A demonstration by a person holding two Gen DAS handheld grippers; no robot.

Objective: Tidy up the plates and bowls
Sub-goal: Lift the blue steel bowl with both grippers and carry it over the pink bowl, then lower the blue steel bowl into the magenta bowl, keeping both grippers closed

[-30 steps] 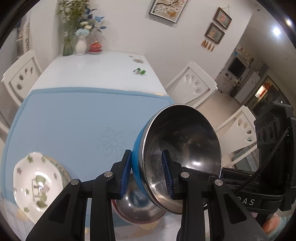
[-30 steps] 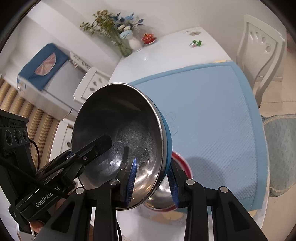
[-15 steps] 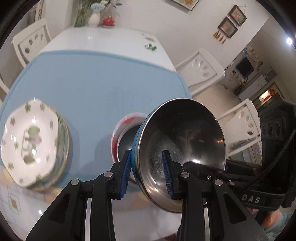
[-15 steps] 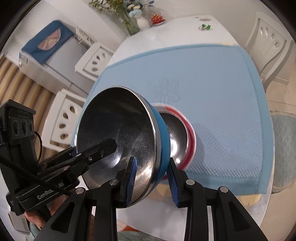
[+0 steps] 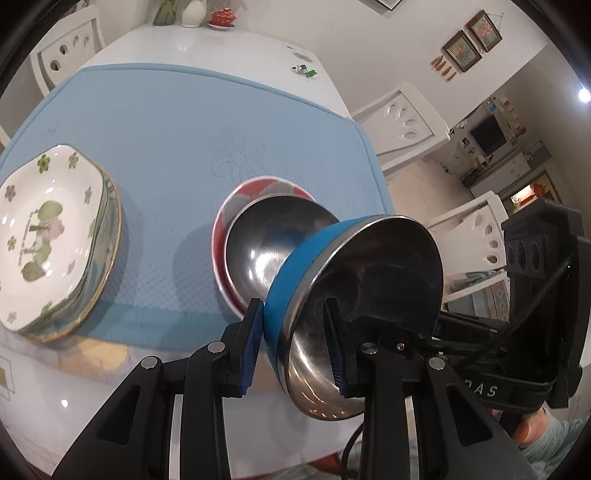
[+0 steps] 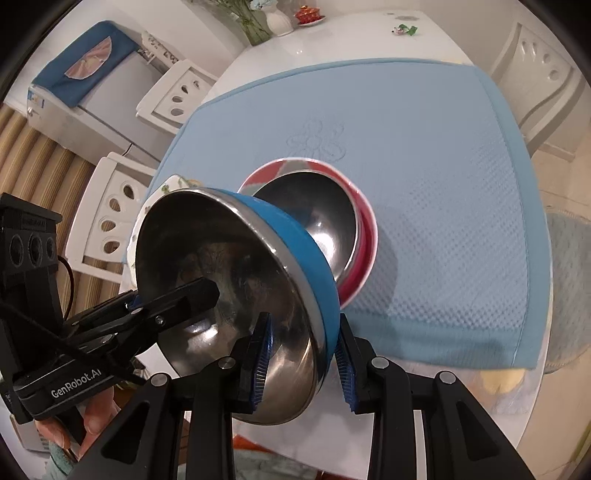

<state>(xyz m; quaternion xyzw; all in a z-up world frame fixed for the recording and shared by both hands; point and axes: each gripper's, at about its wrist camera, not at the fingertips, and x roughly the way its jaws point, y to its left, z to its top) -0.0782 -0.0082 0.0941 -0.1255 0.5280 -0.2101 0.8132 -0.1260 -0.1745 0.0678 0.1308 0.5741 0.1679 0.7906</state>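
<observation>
A steel bowl with a blue outside [image 5: 369,295] [image 6: 229,266] hangs tilted over the near rim of a red bowl [image 5: 221,221] [image 6: 364,254] with a steel inside. The red bowl rests on the blue mat [image 5: 166,129]. My left gripper [image 5: 293,347] is shut on one side of the blue bowl's rim, one pad inside and one outside. On the opposite side of the rim my right gripper [image 6: 303,354] is shut the same way. Whether the two bowls touch I cannot tell. A stack of flowered plates [image 5: 48,236] lies at the mat's left.
White chairs [image 5: 402,125] [image 6: 114,210] stand around the white table [image 5: 207,48]. A vase and a red lidded cup [image 5: 221,16] are at the far end, with a small green item [image 5: 304,70] near the far right edge. A hand [image 6: 92,413] holds the left gripper.
Both grippers have sunk with the blue bowl and tipped further down. The red bowl, at first mostly hidden under the blue bowl, is now in full view just beyond it.
</observation>
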